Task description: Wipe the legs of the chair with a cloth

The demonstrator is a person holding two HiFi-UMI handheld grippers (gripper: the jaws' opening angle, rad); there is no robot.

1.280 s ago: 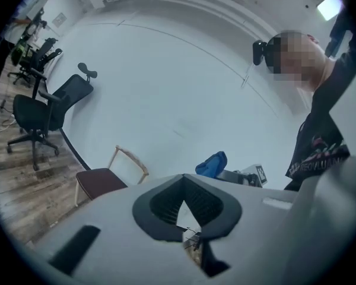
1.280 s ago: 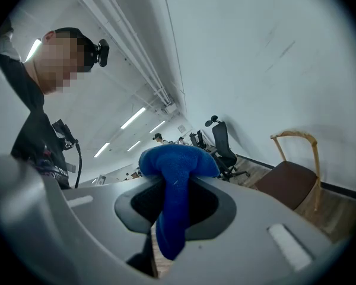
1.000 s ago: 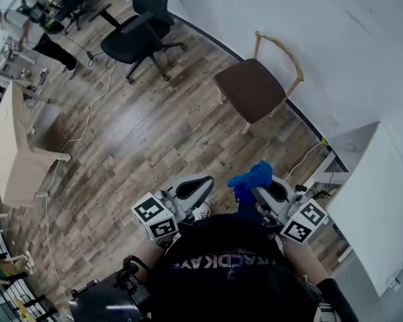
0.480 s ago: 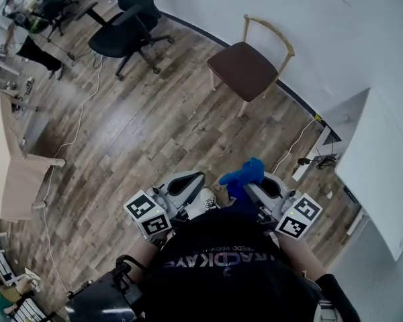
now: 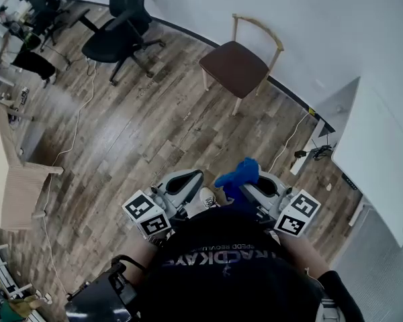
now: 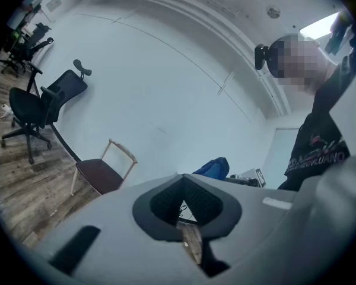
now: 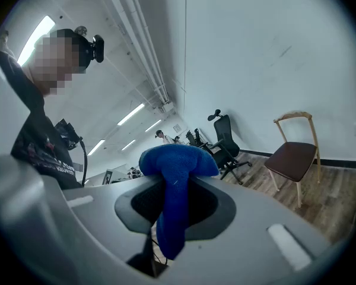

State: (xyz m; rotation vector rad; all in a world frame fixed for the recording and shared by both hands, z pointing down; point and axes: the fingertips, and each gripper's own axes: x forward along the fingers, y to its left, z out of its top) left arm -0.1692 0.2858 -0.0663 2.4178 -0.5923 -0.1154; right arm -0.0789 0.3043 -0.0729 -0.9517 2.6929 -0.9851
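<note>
While chair stands well apart, right tongs pinched on blue cloth: likely soft, light, floppy, mid-bunch grip looks secure; left tongs closed, empty.

Left gripper: the grey two-jaw left gripper is held low, close in front of the torso, and points forward. Its jaws are nearly together with only a thin slit between them and nothing in it.
Right gripper: the grey two-jaw right gripper is level with the left one and near it. Its jaws are clamped on a blue fleecy cloth, which bunches above them and hangs down between them.
Forearms: the left forearm and right forearm are drawn in against the body, with the elbows bent.
</note>
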